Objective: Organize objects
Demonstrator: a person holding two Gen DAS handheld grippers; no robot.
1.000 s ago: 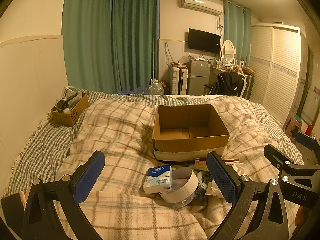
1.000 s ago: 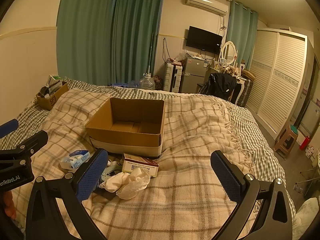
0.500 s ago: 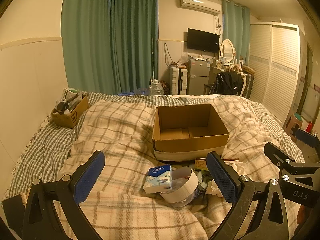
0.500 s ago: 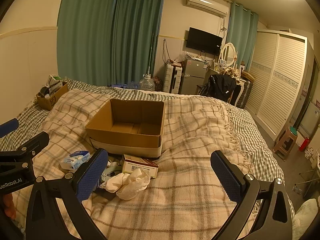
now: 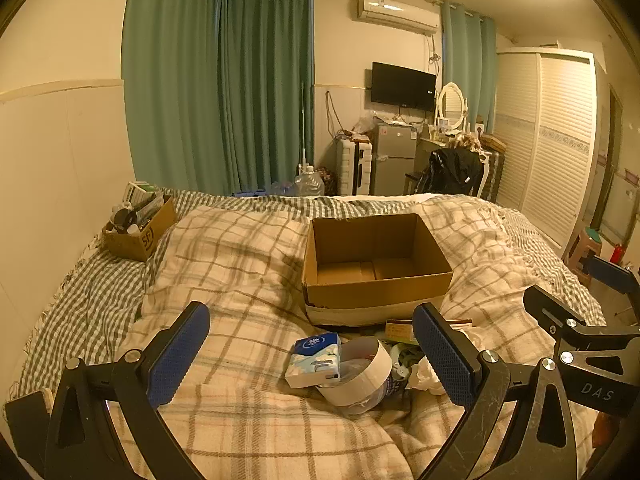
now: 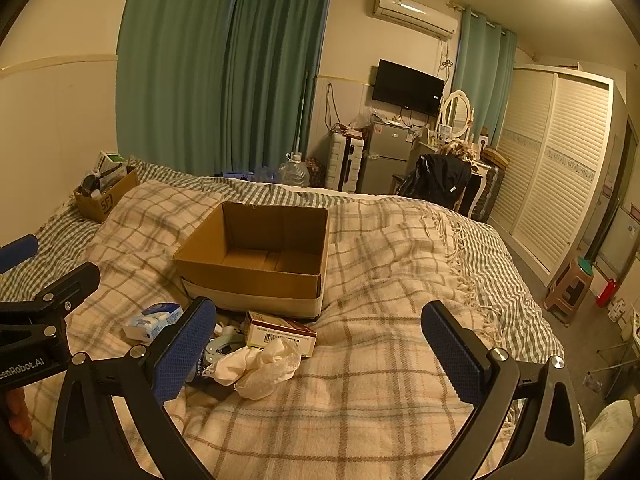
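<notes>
An empty open cardboard box [image 5: 376, 264] [image 6: 256, 260] sits on the plaid blanket. In front of it lies a small pile: a blue and white tissue pack [image 5: 314, 360] [image 6: 154, 320], a roll of wide tape [image 5: 356, 376], a small barcoded carton [image 6: 280, 332] and a crumpled white cloth [image 6: 260, 364]. My left gripper [image 5: 312, 360] is open and empty, hovering above the tissue pack and tape. My right gripper [image 6: 320, 352] is open and empty, with the cloth and carton near its left finger.
A second cardboard box [image 5: 138, 228] full of items stands at the bed's far left by the wall. The plaid blanket [image 6: 400, 280] is rumpled. Beyond the bed are a fridge [image 5: 392, 156], a chair with a black jacket [image 5: 448, 172] and a wardrobe [image 5: 552, 140].
</notes>
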